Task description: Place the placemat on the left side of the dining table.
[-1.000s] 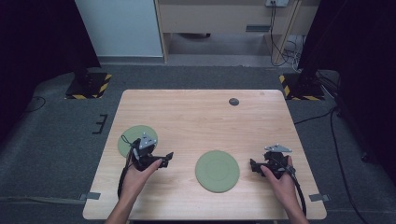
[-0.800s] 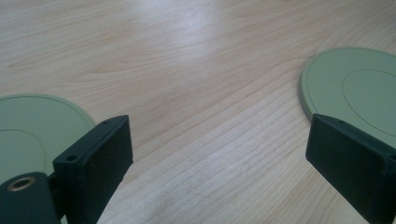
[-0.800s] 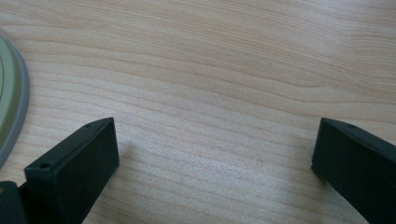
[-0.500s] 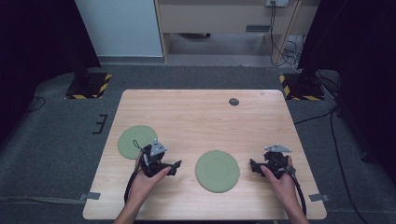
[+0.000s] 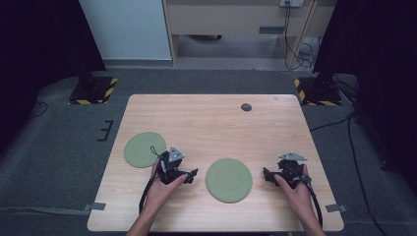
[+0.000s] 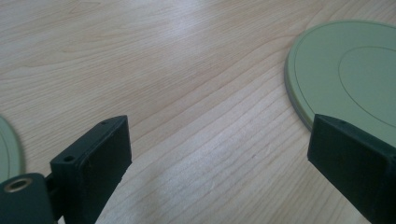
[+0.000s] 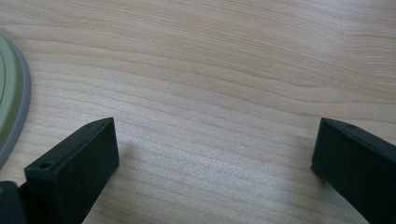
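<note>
Reaching toward: the middle plate [image 5: 228,180], a flat green disc near the front edge of the table [image 5: 211,123]; the left tongs [image 5: 189,175] point right at its left rim, just short of it.
Left tongs state: jaws spread wide, nothing between them; in the left gripper view the plate [image 6: 345,79] lies beyond the right jaw.
Second plate: [image 5: 144,149] lies flat to the left, just behind the left hand [image 5: 164,184].
Right tongs: [image 5: 268,175] wide open, empty, resting low over bare wood, aimed left at the same plate's right rim [image 7: 9,93]; probably waiting.
Pose: both forearms come in from the near edge, wrists low, each tool turned inward.
Far edge: small dark disc [image 5: 246,106], well apart.
</note>
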`<action>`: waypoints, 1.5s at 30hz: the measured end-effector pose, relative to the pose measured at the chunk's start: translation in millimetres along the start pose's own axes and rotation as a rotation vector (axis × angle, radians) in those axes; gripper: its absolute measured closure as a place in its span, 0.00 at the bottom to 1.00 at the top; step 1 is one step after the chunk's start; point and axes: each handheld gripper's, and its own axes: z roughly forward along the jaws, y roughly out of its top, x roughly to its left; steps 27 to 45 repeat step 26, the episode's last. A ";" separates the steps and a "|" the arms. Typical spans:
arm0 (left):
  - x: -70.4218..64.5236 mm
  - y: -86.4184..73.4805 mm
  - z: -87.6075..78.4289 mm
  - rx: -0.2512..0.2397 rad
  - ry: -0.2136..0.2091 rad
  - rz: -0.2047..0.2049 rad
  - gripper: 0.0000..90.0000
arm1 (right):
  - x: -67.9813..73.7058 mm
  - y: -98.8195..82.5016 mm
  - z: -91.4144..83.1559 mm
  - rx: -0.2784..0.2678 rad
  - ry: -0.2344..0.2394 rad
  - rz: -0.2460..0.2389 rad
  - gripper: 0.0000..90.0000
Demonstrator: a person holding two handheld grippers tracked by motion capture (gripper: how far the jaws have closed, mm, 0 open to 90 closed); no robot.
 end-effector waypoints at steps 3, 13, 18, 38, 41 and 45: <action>-2.6 -0.2 4.3 0.009 -0.003 0.026 0.06 | 0.0 0.0 0.0 0.000 0.000 0.000 0.01; -11.4 -4.3 16.2 0.035 -0.029 0.051 0.06 | 0.1 -0.1 -0.1 0.000 0.002 0.000 0.01; -11.6 -10.5 22.9 0.052 -0.036 0.037 0.06 | 0.2 -0.2 -0.2 0.000 0.003 -0.001 0.01; -14.7 -11.2 25.2 0.074 -0.019 0.072 0.03 | 0.3 -0.3 -0.4 0.000 0.003 -0.004 0.01; -14.7 -11.2 25.2 0.074 -0.019 0.072 0.03 | 0.3 -0.3 -0.4 0.000 0.003 -0.004 0.01; -14.7 -11.2 25.2 0.074 -0.019 0.072 0.03 | 0.3 -0.3 -0.4 0.000 0.003 -0.004 0.01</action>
